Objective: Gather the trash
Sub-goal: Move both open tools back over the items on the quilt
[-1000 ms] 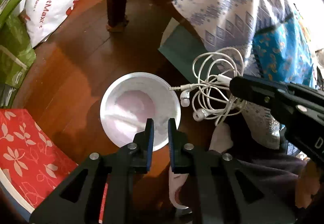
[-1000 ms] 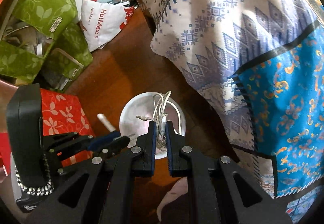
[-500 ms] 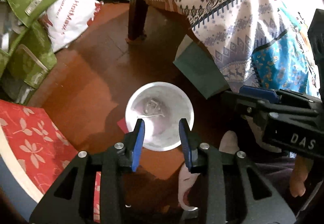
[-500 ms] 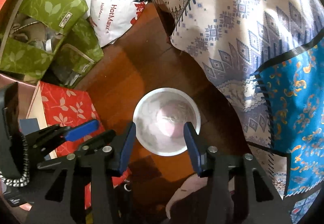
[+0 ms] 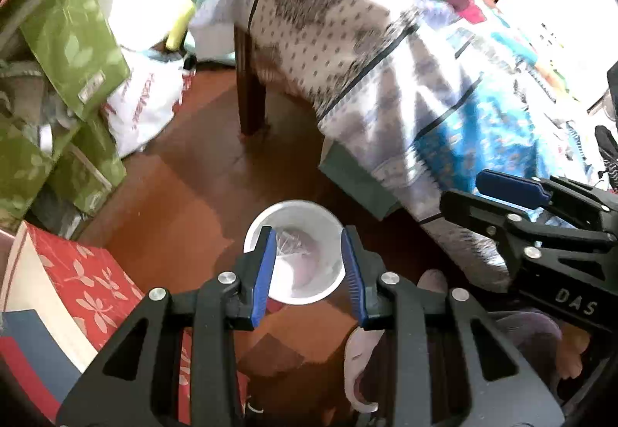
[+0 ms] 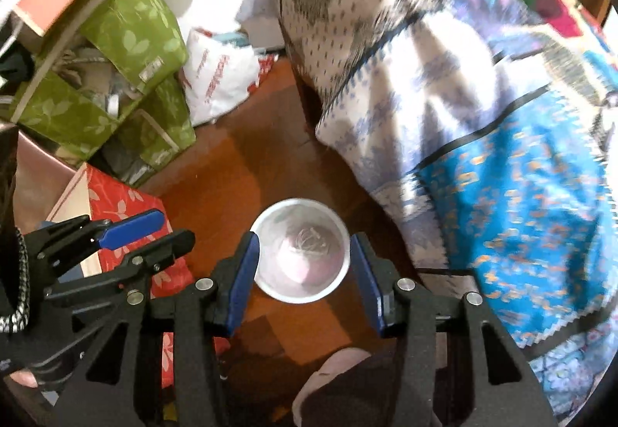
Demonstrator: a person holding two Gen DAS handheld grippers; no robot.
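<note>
A white round bin [image 5: 293, 204] stands on the wooden floor, with a tangle of white earphones [image 5: 287, 243] lying in its bottom. My left gripper [image 5: 307, 237] hangs well above the bin, open, with nothing between its blue pads. Beside it on the right is my right gripper [image 5: 463, 191], also open. In the right wrist view the bin [image 6: 301, 201] with the earphones [image 6: 311, 239] lies far below the open, empty right gripper [image 6: 304, 239]. The left gripper [image 6: 174, 226] shows at the left, its jaws apart.
A bed with a patterned blue and white blanket [image 5: 405, 91] and a dark wooden leg [image 5: 251, 106] fills the right. Green bags [image 5: 65, 52], a white plastic bag [image 5: 143, 106] and a red floral box [image 5: 85, 280] crowd the left. A person's socked foot [image 5: 432, 280] is beside the bin.
Both grippers went from shut to open and rose away from the bin. The earphones that hung from the right gripper now lie inside the bin.
</note>
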